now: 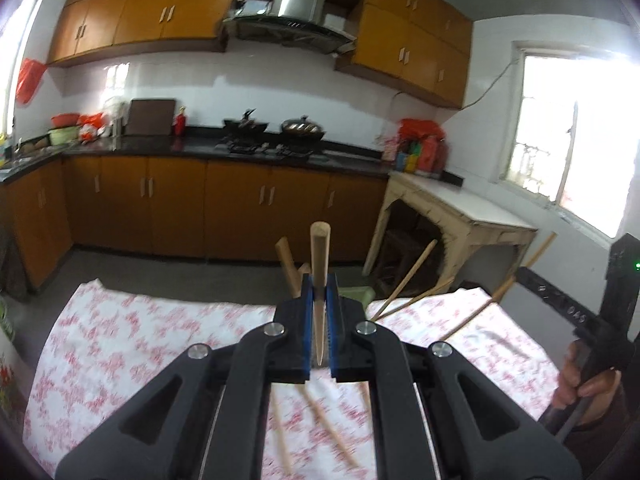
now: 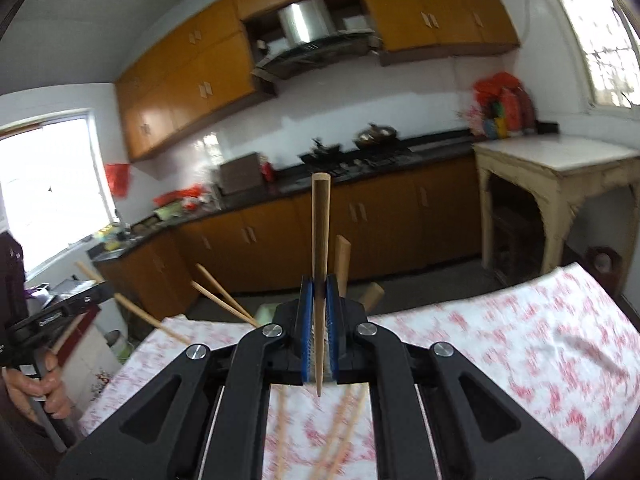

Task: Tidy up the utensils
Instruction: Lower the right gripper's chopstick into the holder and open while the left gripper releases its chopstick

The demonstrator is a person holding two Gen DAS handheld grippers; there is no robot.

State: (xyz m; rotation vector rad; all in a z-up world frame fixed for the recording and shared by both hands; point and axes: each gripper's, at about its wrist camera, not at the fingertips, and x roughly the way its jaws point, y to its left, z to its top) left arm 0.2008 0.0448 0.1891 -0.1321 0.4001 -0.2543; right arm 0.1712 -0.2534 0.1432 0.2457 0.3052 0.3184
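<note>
While jaws clamp chopsticks (image 1: 319, 280), green holder (image 1: 358, 293) w/ sticks.

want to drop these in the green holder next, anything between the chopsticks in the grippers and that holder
Nothing visible blocks the way. The left gripper and right gripper each clamp one chopstick above the floral tablecloth. The green holder sits just beyond, already holding chopsticks that lean outward at its opening.

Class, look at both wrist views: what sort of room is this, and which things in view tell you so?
A home kitchen, most likely: orange wall and base cabinets, a range hood above a stove with a lidded wok, and a dark countertop.
</note>
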